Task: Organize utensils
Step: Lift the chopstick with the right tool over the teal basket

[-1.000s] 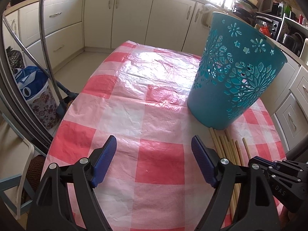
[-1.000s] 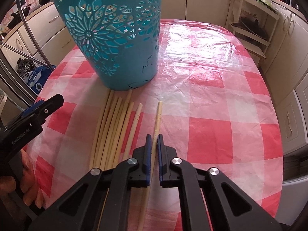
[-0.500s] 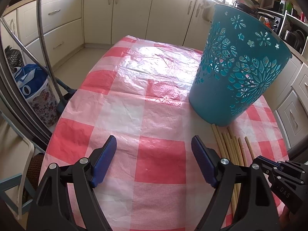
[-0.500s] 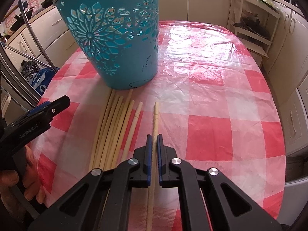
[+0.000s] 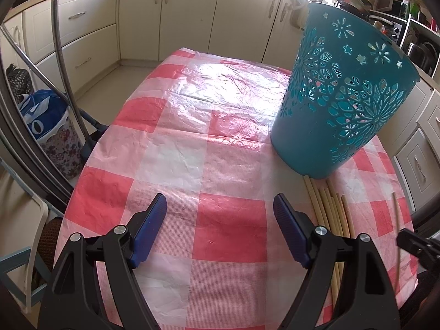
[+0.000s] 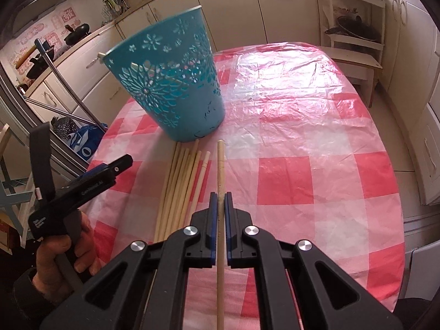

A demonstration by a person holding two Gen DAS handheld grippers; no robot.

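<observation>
Chopsticks are the job here: 1 chopstick (image 6: 220,170) is now clamped between the closed jaws of the right gripper (image 6: 219,202) and has come up off the checked desk (image 6: 302,137), where a second ago it lay flat. Its tip points toward the teal basket (image 6: 170,93). The remaining chopsticks (image 6: 181,181) lie bundled on the desk just in front of the basket's base, untouched. The left gripper (image 5: 220,220) hangs over bare cloth with its jaws wide apart and nothing in them. So the pick looks done; carrying the stick over the basket rim is probably next.
</observation>
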